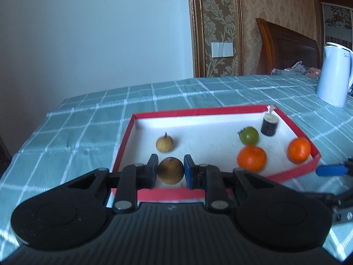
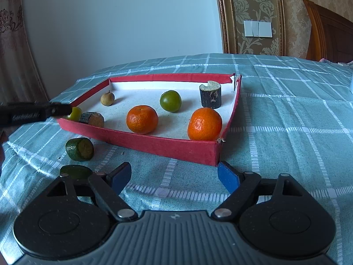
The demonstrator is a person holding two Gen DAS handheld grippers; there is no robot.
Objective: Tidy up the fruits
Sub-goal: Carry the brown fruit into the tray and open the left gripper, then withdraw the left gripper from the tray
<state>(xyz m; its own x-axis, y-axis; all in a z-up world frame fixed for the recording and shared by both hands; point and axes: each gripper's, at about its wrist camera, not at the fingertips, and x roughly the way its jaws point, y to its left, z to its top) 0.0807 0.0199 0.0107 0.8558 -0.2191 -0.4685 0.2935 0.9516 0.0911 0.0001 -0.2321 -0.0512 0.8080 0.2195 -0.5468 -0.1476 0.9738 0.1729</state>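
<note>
You have a teal cloth with a white grid pattern (image 2: 286, 101) covering the work surface. A white plastic electric kettle (image 1: 334, 75) stands on it toward your far right. Behind it rises a brown carved wooden headboard (image 1: 286, 48), and a white triple wall switch (image 2: 257, 28) sits on the beige floral-patterned wallpaper (image 1: 220, 22).

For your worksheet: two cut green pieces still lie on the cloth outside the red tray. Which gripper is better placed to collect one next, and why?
Right. The right gripper is open, with the green pieces on the cloth just ahead to its left. The left gripper is over the red tray, shut on a brown fruit.
</note>
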